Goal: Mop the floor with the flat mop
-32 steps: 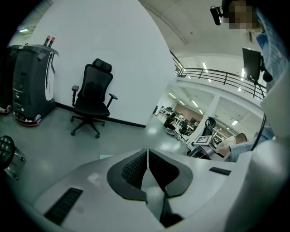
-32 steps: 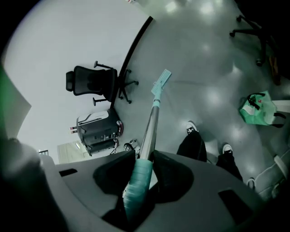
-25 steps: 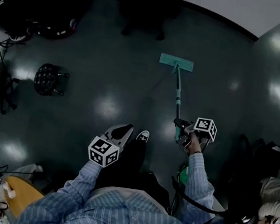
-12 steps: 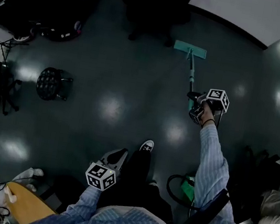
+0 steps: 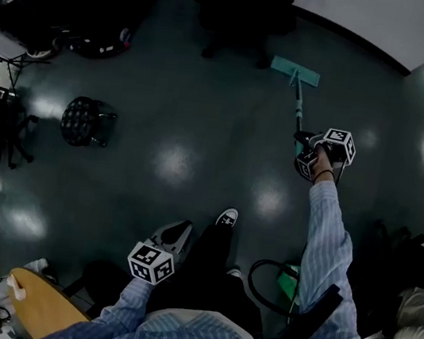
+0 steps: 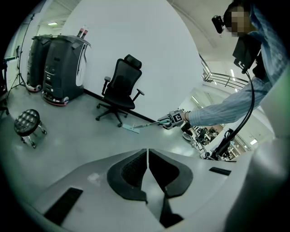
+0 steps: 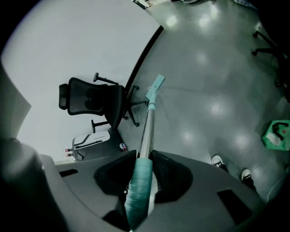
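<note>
Pushed out toward one o'clock, our mop (image 5: 295, 71) nears the chair (image 5: 239, 4); right tongs (image 5: 305, 150) clamp its handle (image 7: 147, 131), left tongs (image 5: 175, 237) idle, pressed together; we judge this stroke nearly spent.

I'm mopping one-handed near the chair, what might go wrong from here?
1. The mop head lies close to the chair's wheeled base; pushing on may knock it.
2. Only the right gripper holds the handle, with the arm stretched out; the mop may twist or slip.
3. A black hose loops near the shoes; stepping back may catch it.
</note>
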Demonstrator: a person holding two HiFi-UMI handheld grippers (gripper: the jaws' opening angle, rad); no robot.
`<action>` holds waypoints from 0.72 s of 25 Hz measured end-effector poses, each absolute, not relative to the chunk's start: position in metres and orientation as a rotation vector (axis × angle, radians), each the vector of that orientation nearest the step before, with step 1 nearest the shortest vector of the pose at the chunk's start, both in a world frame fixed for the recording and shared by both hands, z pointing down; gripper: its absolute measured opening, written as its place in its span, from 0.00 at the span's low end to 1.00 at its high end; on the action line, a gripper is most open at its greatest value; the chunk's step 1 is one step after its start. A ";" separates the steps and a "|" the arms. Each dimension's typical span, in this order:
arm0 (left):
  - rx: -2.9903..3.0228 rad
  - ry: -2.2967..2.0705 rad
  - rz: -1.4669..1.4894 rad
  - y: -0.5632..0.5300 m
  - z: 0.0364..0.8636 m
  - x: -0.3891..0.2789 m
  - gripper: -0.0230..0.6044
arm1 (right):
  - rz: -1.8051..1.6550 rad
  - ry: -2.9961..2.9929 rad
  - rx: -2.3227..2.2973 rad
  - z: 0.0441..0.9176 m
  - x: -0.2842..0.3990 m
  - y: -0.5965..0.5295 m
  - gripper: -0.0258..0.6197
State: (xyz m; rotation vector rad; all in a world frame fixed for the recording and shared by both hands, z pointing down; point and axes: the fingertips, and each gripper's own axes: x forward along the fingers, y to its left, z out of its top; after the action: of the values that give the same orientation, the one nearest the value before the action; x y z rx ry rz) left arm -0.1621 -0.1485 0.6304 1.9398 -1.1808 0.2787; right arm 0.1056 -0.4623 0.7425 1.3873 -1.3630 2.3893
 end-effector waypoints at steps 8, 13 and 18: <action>2.034 -1.162 0.244 -0.127 0.610 -0.136 0.06 | 2.395 -1.361 1.347 0.736 0.130 -0.338 0.21; 2.094 -1.131 0.241 -0.095 0.598 -0.112 0.06 | 2.387 -1.359 1.330 0.736 0.144 -0.245 0.21; 2.166 -1.090 0.264 -0.057 0.587 -0.088 0.06 | 2.363 -1.369 1.275 0.730 0.150 -0.155 0.21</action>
State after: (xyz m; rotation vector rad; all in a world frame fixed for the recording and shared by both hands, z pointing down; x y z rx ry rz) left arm -0.0882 -0.0571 0.5867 2.1659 -1.0904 0.2638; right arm 0.1502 -0.1547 0.7298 1.2754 -1.3688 2.3628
